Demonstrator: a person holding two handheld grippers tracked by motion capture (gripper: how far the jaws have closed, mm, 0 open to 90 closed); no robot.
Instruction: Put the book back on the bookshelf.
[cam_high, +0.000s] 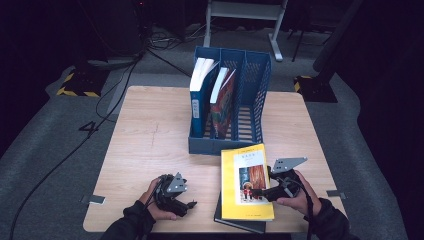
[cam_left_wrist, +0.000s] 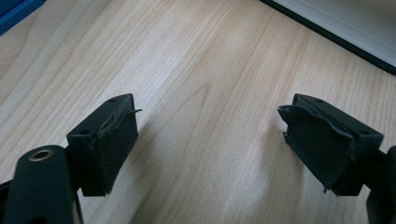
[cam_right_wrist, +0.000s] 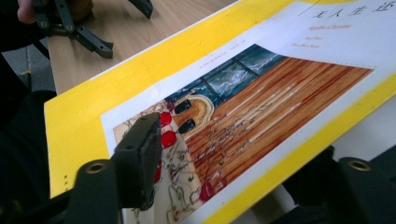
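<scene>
Glossy yellow paperback (cam_high: 247, 182), flat rectangle, lay atop a dark book (cam_high: 239, 223), long axis toward the blue slotted file rack (cam_high: 257, 95). My right claw (cam_high: 260, 192) straddled its edge without a sure grasp; my left claw (cam_high: 191, 204) hung released over the pale wood-grain bench (cam_high: 150, 135).

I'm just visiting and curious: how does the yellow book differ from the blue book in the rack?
The yellow book lies flat at the table's near edge, on top of a dark book; the blue book stands upright in the rack, in its left slot. The yellow book shows its picture cover; the blue book shows its spine. The right hand-held gripper has a jaw over the yellow book's cover; nothing touches the blue book. Both are closed.
</scene>
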